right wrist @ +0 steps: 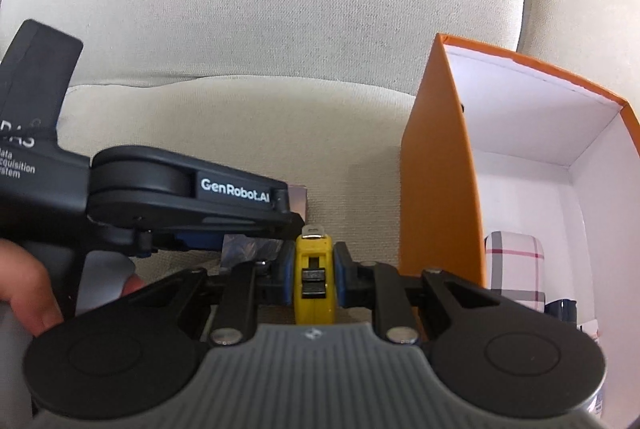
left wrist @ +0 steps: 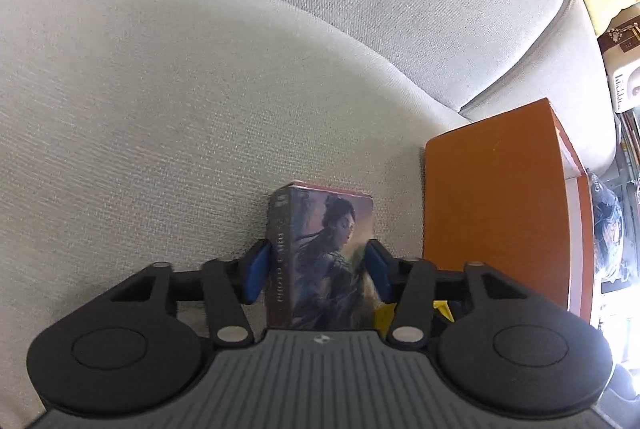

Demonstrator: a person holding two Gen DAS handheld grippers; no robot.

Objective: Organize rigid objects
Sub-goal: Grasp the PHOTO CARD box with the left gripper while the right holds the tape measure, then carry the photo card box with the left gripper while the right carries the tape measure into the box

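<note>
Left gripper (left wrist: 318,271): blue pads closed against both sides of a card box (left wrist: 322,261) w/ a painted figure on the front, standing upright on the beige sofa cushion (left wrist: 160,129). Right gripper (right wrist: 313,279): closed narrow on a yellow tape measure (right wrist: 313,281), metal hook tip pointing far.

Left wrist view shows the orange box (left wrist: 496,213) only from outside, to the right of the card box, plus a sliver of yellow near the right finger. Right wrist view looks into that box: white interior, a plaid case (right wrist: 516,273) upright at the bottom, a dark item beside it, too cut off to tell. It also catches the left gripper from the side & a hand (right wrist: 28,289) on its handle, far left.
</note>
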